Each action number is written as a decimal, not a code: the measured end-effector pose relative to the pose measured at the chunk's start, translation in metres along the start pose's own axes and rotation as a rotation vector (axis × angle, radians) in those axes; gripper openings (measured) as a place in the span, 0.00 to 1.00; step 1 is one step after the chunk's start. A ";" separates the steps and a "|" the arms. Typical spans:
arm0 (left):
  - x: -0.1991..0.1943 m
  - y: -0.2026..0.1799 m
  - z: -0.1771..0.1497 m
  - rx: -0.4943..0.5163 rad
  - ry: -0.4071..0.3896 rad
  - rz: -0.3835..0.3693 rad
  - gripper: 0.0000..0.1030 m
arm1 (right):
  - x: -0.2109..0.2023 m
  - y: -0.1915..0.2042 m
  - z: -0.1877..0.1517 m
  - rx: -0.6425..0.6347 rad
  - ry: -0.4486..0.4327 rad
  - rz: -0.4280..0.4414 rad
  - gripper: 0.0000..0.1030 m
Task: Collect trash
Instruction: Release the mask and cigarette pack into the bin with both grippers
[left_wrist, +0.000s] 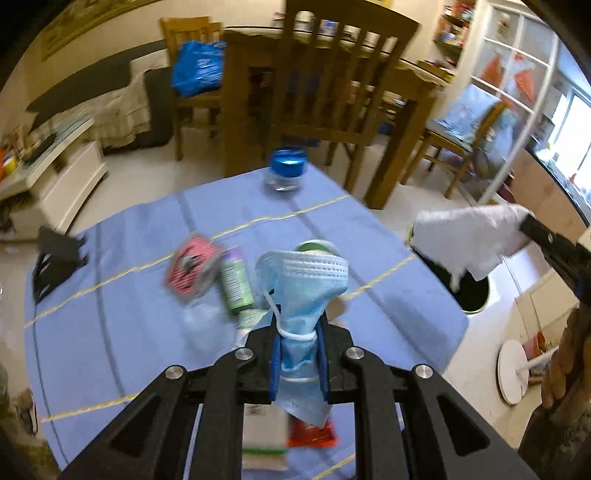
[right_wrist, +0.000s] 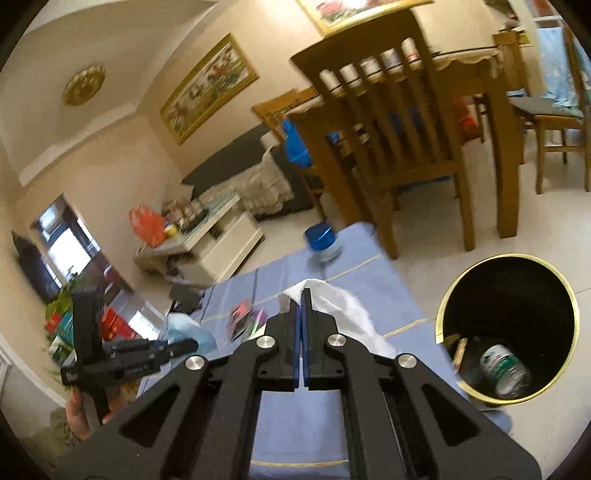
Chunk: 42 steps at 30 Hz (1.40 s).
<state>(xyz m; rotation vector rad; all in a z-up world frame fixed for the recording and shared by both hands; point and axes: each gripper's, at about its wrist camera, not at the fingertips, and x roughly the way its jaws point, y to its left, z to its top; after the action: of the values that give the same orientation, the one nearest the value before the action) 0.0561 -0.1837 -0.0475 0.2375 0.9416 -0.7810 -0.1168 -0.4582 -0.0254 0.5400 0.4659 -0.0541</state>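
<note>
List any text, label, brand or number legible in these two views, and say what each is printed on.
No text can be read in either view.
green bottle on the blue cloth: label print, blurred.
red-and-black packet: pattern only, blurred.
left gripper: small white markings on its black side, too small and blurred.
can in the black bin: green-and-white label, unreadable.
white pack under the left gripper: print too blurred.

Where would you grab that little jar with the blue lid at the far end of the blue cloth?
Probably by the blue lid, coming down from above. The jar stands upright and alone near the far edge of the blue cloth, so nothing blocks a gripper there. The lid looks wider than the clear body, so fingers closing across its sides should hold; the body looks smoother and may slip.
</note>
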 end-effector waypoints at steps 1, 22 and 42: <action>0.003 -0.010 0.003 0.018 0.002 -0.005 0.14 | -0.003 -0.006 0.002 0.003 -0.009 -0.015 0.01; 0.068 -0.157 0.031 0.247 0.067 -0.110 0.15 | -0.012 -0.209 -0.011 0.257 0.054 -0.438 0.93; 0.149 -0.272 0.059 0.398 0.135 -0.166 0.50 | -0.083 -0.350 -0.093 0.989 -0.188 0.168 0.95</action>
<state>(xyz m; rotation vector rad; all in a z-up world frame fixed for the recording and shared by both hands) -0.0434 -0.4803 -0.0929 0.5700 0.9345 -1.1154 -0.2892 -0.7171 -0.2280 1.5284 0.1790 -0.1764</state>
